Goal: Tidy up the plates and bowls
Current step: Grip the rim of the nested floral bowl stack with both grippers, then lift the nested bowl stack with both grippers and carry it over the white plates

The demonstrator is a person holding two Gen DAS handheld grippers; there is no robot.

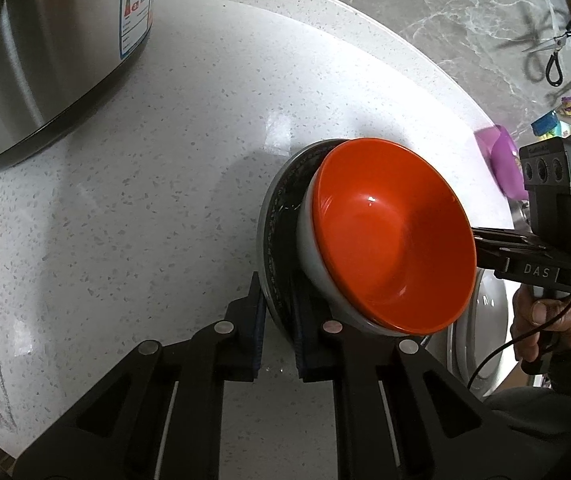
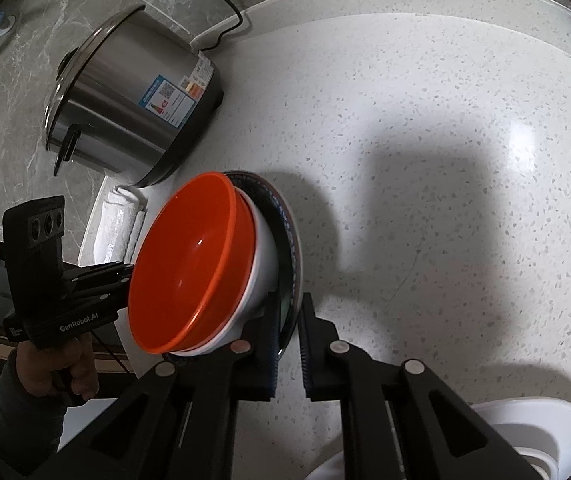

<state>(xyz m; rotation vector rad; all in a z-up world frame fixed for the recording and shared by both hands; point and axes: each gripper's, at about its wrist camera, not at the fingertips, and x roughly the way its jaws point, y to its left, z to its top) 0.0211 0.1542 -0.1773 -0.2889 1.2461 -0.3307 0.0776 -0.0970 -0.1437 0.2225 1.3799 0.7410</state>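
Orange bowl (image 1: 393, 240) sits nested in a white bowl (image 1: 309, 256), and both rest on a dark patterned plate (image 1: 275, 216); the stack is tilted above the speckled white countertop (image 1: 145, 200). We hold it from two sides.

Left gripper (image 1: 276, 320): the pads close on the plate's rim, one on each face, with the rim edge visible between them. Right gripper (image 2: 288, 322): the same arrangement on the opposite rim, with the plate edge pinched between the blue-lined pads. In each wrist view the other gripper appears beyond the bowls, reaching toward the far side of the stack, with a hand on its handle.

Surroundings:
- stainless steel cooker (image 2: 133, 96) with a blue label, standing on the counter near the wall, cord trailing behind it;
- folded white towel (image 2: 121, 220) just beside the cooker's base;
- scissors (image 1: 553, 46) hanging on the grey marbled wall;
- white dish (image 2: 525, 440) at the lower right of the right wrist view, partly hidden by the gripper.
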